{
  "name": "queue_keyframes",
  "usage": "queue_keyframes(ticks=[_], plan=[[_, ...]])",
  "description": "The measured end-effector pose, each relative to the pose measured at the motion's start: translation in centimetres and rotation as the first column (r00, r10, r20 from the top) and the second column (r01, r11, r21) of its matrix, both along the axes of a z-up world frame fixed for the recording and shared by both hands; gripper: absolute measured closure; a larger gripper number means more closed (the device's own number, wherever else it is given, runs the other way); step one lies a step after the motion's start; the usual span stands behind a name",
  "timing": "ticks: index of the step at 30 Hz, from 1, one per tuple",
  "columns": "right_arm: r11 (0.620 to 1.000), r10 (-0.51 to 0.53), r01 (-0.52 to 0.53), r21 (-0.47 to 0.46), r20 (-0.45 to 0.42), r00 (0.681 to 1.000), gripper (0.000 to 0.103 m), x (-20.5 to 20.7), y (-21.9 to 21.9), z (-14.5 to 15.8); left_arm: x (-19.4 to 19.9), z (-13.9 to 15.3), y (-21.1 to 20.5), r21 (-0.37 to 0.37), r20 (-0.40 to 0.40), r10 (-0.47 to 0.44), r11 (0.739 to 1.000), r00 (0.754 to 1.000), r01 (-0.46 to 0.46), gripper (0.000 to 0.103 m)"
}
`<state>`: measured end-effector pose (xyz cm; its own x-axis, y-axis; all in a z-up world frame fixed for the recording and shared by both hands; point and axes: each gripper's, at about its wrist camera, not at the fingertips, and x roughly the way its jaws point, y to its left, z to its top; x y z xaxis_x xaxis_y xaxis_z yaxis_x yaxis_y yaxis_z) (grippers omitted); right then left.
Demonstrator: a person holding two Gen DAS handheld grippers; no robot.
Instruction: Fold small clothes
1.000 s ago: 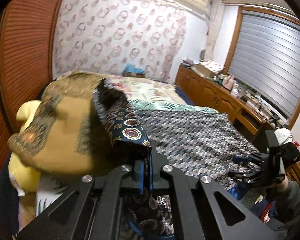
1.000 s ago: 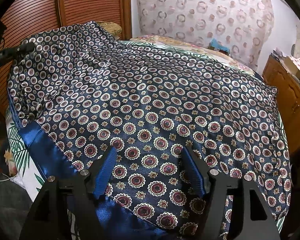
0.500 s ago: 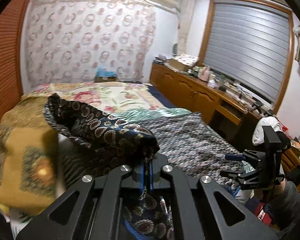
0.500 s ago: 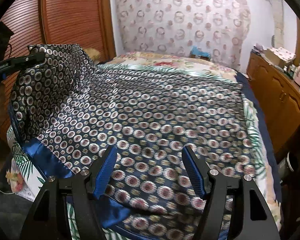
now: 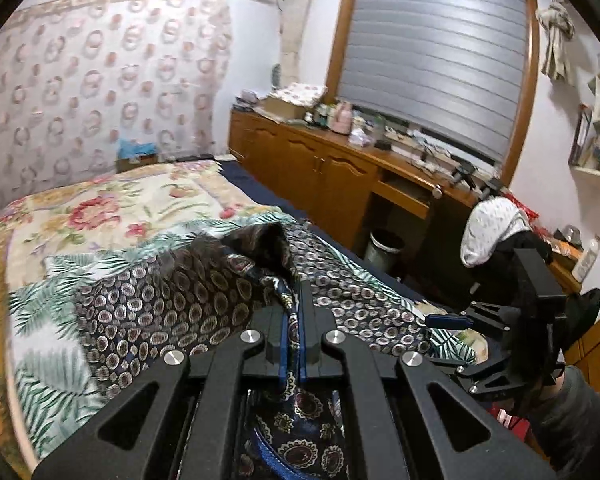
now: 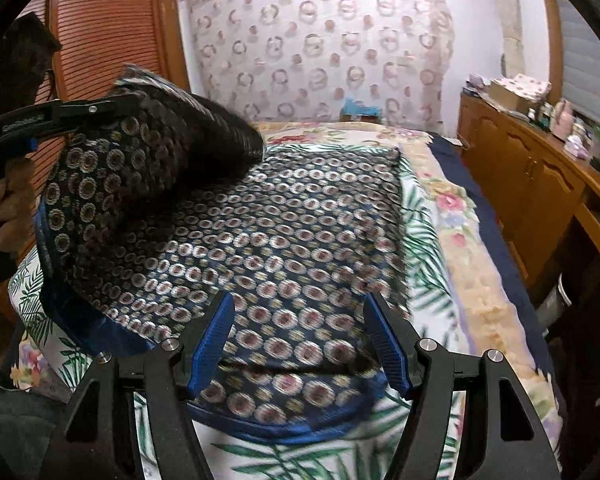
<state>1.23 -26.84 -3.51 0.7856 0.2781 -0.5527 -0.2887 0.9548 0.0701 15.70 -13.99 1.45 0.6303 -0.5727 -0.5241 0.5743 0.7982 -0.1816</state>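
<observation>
**poster1:** Compared with a second back, the left gripper [image 5: 291, 344] has swung a corner of the patterned garment [image 6: 284, 240] up off the bed [image 6: 452, 216] and over toward the middle. Before, that corner was out by the mustard pillow at the bed's left side; now the lifted flap hangs over the garment's own flat part. The rest of the garment lies spread on the bed's leafy cover, blue hem toward the near edge.

**poster2:** Yeah, and both views are blurry, so it's mid-swing. What about the tongs?

**poster1:** Left ones are clamped tight on the fabric's blue-edged corner, jaws basically touching with cloth pinched between. The right gripper [image 6: 304, 344] is wide open above the garment's near hem, holding nothing, its blue pads [image 6: 214, 340] clear of the cloth.

**poster2:** My worry: slippery-looking satin, and nothing pins the flat part. If the left one drags sideways, the whole garment could slide across the bed and the fold ends up crooked. The flap could also bunch up on landing.
</observation>
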Motion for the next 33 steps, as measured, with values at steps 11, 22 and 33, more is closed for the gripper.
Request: queue_keyframes(ticks=[11,22,33], plan=[[0.999,-0.039,0.039,0.03,-0.015,0.999,0.033,-1.2,-3.0,-0.4,2.7,-4.1,-6.9,0.046,-0.167,-0.101,0.993,0.981,0.11,0.099],[0.996,-0.08,0.078,0.041,0.031,0.996,0.033,-2.3,-5.1,1.3,1.2,-2.0,-10.0,0.018,-0.157,-0.168,0.985,0.973,0.173,0.099],[0.995,-0.098,0.096,0.037,0.034,0.995,0.033,-1.0,-6.3,1.3,0.6,-1.8,-5.8,0.029,-0.15,-0.091,0.995,0.985,0.096,0.054]])
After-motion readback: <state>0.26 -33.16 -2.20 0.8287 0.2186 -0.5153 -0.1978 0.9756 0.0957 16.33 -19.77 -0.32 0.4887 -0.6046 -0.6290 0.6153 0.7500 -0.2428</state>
